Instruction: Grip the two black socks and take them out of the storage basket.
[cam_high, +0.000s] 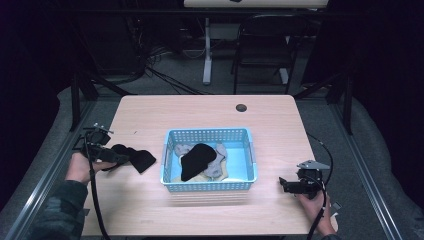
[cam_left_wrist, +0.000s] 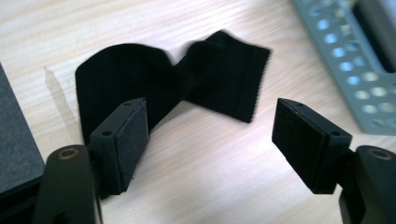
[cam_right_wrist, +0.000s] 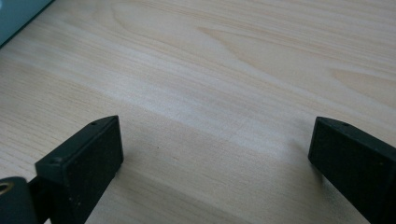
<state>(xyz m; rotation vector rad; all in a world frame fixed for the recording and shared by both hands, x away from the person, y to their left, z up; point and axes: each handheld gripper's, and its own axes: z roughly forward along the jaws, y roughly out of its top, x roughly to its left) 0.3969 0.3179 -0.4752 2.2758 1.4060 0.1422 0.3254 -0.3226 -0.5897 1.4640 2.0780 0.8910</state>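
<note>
Black sock laid out on the table, left gripper standing open just behind it

Nearest the person, the left gripper (cam_left_wrist: 210, 140) has its jaws wide with nothing between the pads; the black sock (cam_left_wrist: 168, 81) lies flat on the table (cam_left_wrist: 210, 177) just ahead of them, untouched, which reads as a sock set down clear of the rest so it can be sorted or paired. In the high view that sock (cam_high: 134, 157) rests left of the blue basket (cam_high: 209, 186), apart from its wall. The right gripper (cam_right_wrist: 212, 158) hovers over bare wood, jaws spread and empty, parked to the basket's right, likely to stay out of the way. Farther in, the basket holds another black sock (cam_high: 196, 160) on top of grey socks (cam_high: 216, 162) and something pale yellow beneath, probably the pile left to work through.
</note>
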